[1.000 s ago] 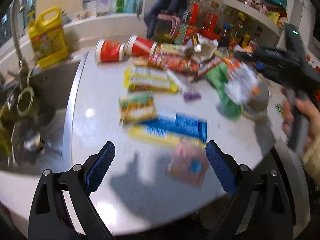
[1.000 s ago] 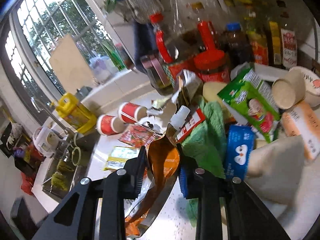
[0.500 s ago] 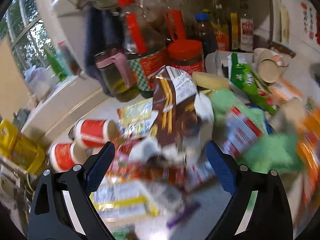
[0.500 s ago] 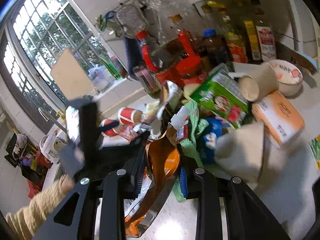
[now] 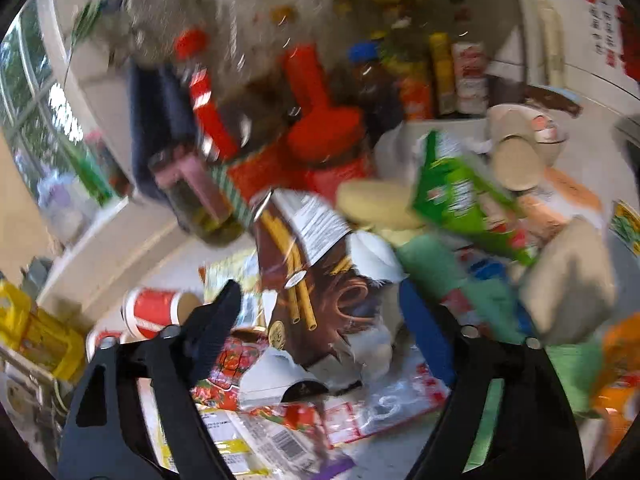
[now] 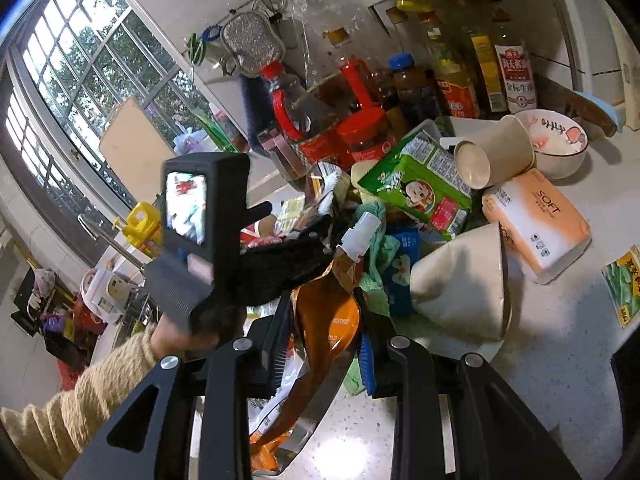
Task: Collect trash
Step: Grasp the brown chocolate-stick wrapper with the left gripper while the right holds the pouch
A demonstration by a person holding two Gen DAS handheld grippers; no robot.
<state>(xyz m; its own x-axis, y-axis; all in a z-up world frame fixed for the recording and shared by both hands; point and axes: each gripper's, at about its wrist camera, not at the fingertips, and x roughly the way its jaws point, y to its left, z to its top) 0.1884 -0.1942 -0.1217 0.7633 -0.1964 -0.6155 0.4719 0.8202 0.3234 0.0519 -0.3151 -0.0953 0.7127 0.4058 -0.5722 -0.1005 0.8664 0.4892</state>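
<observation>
Since the earlier frames, the left gripper [image 5: 324, 328] has been swung from the counter's near edge to the trash pile; its jaws are spread wide, with a brown wrapper [image 5: 320, 300] lying between them, not pinched. An orange pouch [image 6: 328, 320] is clamped between the right gripper [image 6: 324, 356] jaws, with a paper cup [image 6: 460, 280] just right of it.

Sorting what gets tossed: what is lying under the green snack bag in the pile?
The green snack bag leans on a green cloth and a blue packet. A pale block pokes out behind it. Whatever lies directly beneath is covered.
</observation>
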